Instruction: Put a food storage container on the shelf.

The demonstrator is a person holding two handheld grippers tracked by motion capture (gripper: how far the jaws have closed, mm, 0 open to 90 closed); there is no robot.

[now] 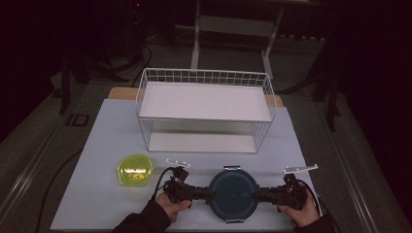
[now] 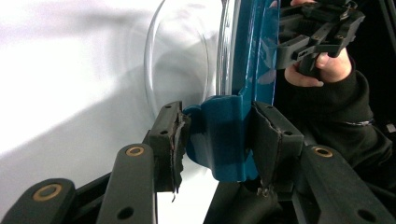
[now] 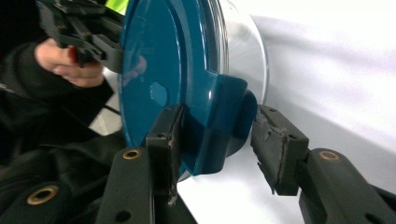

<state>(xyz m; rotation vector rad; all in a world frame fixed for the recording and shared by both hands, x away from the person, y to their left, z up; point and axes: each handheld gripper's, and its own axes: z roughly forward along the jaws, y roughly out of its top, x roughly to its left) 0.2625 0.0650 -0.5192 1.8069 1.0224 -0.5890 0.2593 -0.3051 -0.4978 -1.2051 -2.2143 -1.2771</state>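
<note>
- We see a round container with a blue lid (image 1: 232,193) on the white table (image 1: 97,145), just in front of the wire shelf rack (image 1: 204,109).
- Left gripper (image 1: 206,193) at the container's left side: both pads clamped on the lid's left latch tab (image 2: 219,140).
- Right gripper (image 1: 260,194) at its right side: 1 pad touches the right latch tab (image 3: 219,126), the other stands just off it, so jaws apart.
- Yellow-green bowl (image 1: 134,170) sits left of the container, apart from it.
</note>
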